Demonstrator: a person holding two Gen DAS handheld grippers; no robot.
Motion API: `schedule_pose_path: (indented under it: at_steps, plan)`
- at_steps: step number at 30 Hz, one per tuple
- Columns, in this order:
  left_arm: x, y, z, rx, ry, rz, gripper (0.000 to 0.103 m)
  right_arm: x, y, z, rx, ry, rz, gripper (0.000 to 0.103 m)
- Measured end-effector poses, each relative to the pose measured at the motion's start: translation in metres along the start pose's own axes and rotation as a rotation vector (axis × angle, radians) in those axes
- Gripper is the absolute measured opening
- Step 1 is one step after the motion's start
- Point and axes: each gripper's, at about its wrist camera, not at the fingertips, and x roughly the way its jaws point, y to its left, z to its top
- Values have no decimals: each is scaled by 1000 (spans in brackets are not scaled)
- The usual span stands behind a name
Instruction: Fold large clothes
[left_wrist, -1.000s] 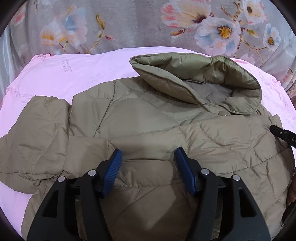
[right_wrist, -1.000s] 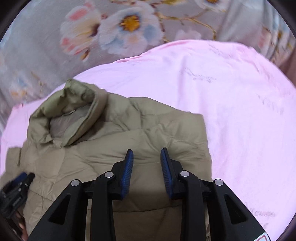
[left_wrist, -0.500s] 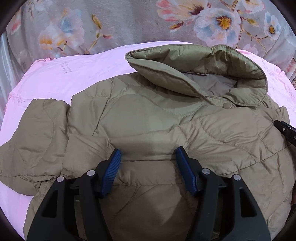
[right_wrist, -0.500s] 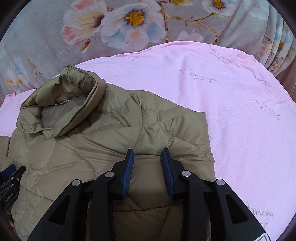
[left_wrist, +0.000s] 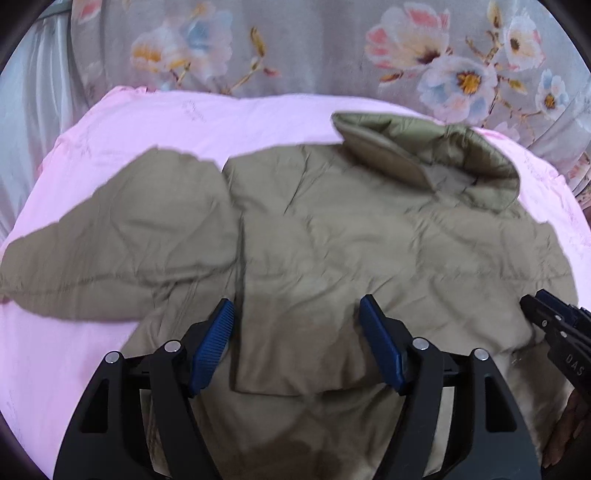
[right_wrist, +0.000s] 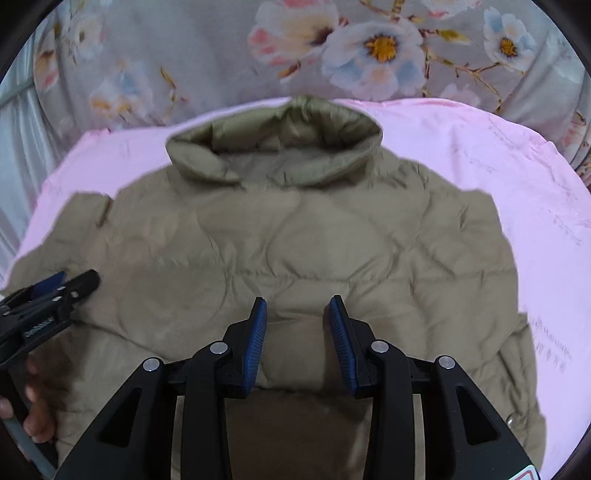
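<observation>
An olive quilted puffer jacket (left_wrist: 332, 236) lies flat on a pink sheet (left_wrist: 155, 122), collar (left_wrist: 436, 155) at the far side, one sleeve (left_wrist: 122, 240) spread to the left. My left gripper (left_wrist: 297, 314) hovers over the jacket's near left part; its jaws are opening, with nothing pinched between the blue pads. In the right wrist view the jacket (right_wrist: 295, 240) fills the middle, collar (right_wrist: 273, 151) straight ahead. My right gripper (right_wrist: 297, 314) hangs above the jacket's lower middle, jaws opening and holding nothing. Each gripper's tip shows at the edge of the other's view.
A grey flowered blanket (left_wrist: 295, 48) lies beyond the pink sheet. Bare pink sheet (right_wrist: 517, 177) shows to the right of the jacket. A hand (right_wrist: 37, 413) holds the left gripper at the lower left of the right wrist view.
Both grippers slid left across the jacket; the left sleeve now shows fully in the left wrist view and the collar is centred in the right wrist view. Both jaws stand wider.
</observation>
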Motion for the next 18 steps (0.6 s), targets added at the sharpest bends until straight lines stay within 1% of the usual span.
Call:
schedule_pose_path:
  at_steps: [2,7,11,14,16,17,18]
  plan:
    - [3,3,-5,-16,-4,-18,70,4,4,-5,-6,-4,-17,36]
    - [6,-15,-6,59,-1,69,74,11,6,-11,-26,-3,-48,36]
    - [8,-15,-5,64,7,78,76,13,7,-11,-35,2,-63,36]
    - [6,-9,-4,37,1,52,77,13,7,-10,-33,7,-70,36]
    - [-6,7,-2,-23,-21,-9,77,12,8,-9,-34,8,-74,36]
    - [-12,15,-1,-50,-25,-27,77,7,8,-9,-32,1,-94,36]
    - [-26,32,0,-100,-38,-52,77,-1,9,-10,-23,-8,-125,39]
